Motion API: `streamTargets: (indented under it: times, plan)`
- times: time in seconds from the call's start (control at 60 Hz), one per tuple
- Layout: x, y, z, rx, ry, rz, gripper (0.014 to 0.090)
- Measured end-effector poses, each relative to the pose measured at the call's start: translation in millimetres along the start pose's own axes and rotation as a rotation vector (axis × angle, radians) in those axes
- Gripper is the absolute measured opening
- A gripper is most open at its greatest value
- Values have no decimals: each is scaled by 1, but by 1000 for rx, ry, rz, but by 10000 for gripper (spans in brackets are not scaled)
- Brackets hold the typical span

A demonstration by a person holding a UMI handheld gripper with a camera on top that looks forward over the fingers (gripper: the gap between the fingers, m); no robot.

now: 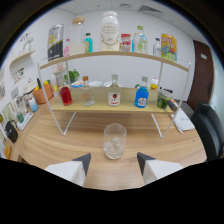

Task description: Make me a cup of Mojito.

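Item: clear stemless glass tumbler [114, 141], ice cubes in its base, standing upright at centre frame on the pale wooden tabletop [60, 145], just ahead of the fingers and centred on the gap between them, touching neither

Tool: two-finger gripper [114, 162], white bodies with dark tips, at lower centre; released, fingers spread wide apart with nothing held

Behind the tumbler: two-tier white wire-frame shelf with wooden boards [107, 105], spanning most of the frame's middle; its white legs meet the tabletop left and right of the tumbler, leaving a bare strip of wood between the lower board's front edge and the glass

Lower board, left to right: bottle of red liquid [65, 95], clear glass bottle [87, 94], clear bottle with a red label [114, 93], bottle of blue liquid [141, 96], jar of green contents [162, 100]

Upper board: large white-capped jar [109, 30] at top centre, with assorted bottles and packets to either side

Right of frame: black chair [210, 127] beyond the table's right edge

Left of frame: orange cup [42, 93] and small items near the table's left edge

Open wood lies on both sides of the tumbler
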Motion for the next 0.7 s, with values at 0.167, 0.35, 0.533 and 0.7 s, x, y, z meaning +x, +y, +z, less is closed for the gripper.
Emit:
streamTargets:
  times: [0.167,0.35,0.533,0.7]
  plan:
    - [8,18,-9,-38,-4,2,860]
    - [40,45,-23,-121,1,10,858]
    - [92,23,-23,-124,9,-7,863]
    - [137,-28,-3,-67,30,-23,861]
